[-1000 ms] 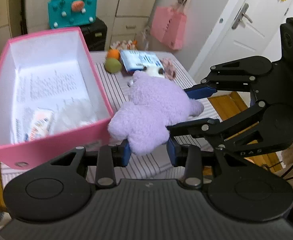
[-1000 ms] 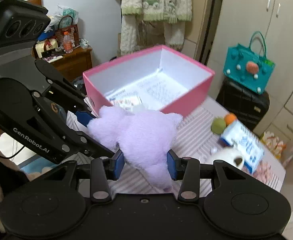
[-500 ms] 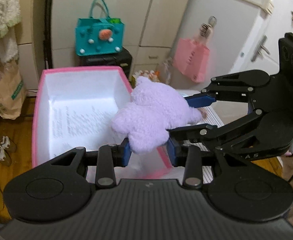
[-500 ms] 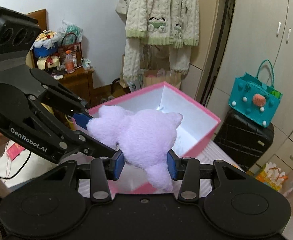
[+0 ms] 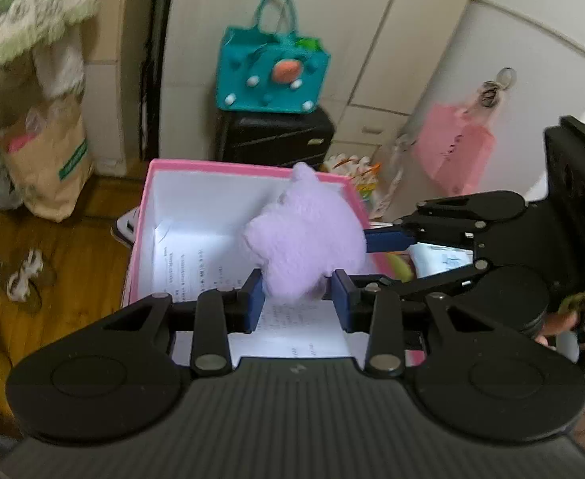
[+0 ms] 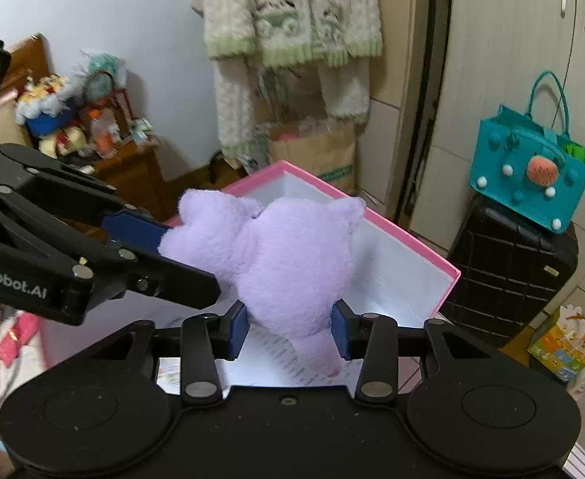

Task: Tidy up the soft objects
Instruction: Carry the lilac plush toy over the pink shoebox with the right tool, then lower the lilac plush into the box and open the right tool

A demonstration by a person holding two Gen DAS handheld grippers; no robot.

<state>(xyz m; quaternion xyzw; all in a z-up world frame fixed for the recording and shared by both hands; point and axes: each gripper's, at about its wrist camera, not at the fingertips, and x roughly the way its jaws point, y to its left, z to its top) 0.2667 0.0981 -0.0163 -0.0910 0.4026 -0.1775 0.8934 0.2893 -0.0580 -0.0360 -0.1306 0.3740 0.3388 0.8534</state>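
A fluffy lilac plush toy (image 5: 306, 239) hangs in the air over the open pink box (image 5: 212, 167) with white inside walls. My left gripper (image 5: 298, 299) is shut on one end of the plush toy, its blue pads pressed into the fur. My right gripper (image 6: 290, 323) is shut on the other end of the plush toy (image 6: 276, 255), whose small limb dangles below the pads. Each gripper shows in the other's view, gripping from the side: the right gripper (image 5: 384, 239) and the left gripper (image 6: 141, 231). Printed paper lies on the box (image 6: 452, 271) floor.
A teal felt bag (image 5: 272, 76) sits on a black suitcase (image 5: 276, 139) behind the box. A pink bag (image 5: 452, 155) hangs at a white door. A brown paper bag (image 5: 49, 167) and slippers (image 5: 25, 279) are on the wooden floor. A wooden side table (image 6: 133, 175) holds clutter.
Both grippers carried the plush toy from over the striped table to above the inside of the pink box. The table items have slid out of view.
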